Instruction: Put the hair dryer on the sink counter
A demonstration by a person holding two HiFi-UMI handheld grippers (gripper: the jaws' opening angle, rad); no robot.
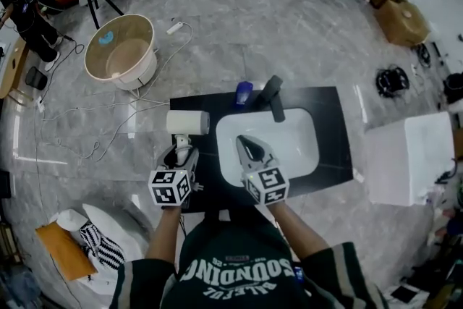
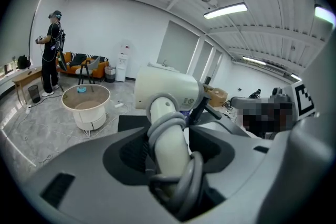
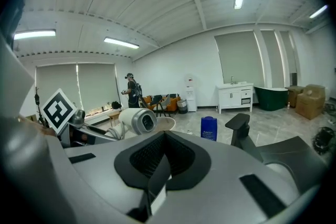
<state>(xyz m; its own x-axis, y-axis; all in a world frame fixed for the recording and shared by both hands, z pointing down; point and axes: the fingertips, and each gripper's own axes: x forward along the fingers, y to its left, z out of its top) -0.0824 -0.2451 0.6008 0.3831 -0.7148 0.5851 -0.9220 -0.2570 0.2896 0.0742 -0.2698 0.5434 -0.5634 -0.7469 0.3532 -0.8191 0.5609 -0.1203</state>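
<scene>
The left gripper (image 2: 173, 150) has its jaws clamped on the handle (image 2: 169, 136) of the hair dryer (image 2: 167, 87). The grey cord (image 2: 185, 186) is looped round that handle and bunched between the pads. That is the weak spot. The pads bear partly on soft cord, so the handle could twist or slide in the grip. The heavy head, out at 12 o'clock from the jaws, would help tip it. When the jaws let go, a loop might also catch on one of them and drag the dryer along.

The right gripper (image 3: 157, 168) has its jaws together on nothing, at 6 o'clock over the white basin (image 1: 296, 137).

From above, the dryer's head sits over the narrow left strip of the black bench (image 1: 334, 148), at 9 o'clock from the basin. I cannot tell whether it touches the bench. Set down too far toward 9 o'clock, it may roll off to the floor. Too far toward 3 o'clock, it slips into the basin.
</scene>
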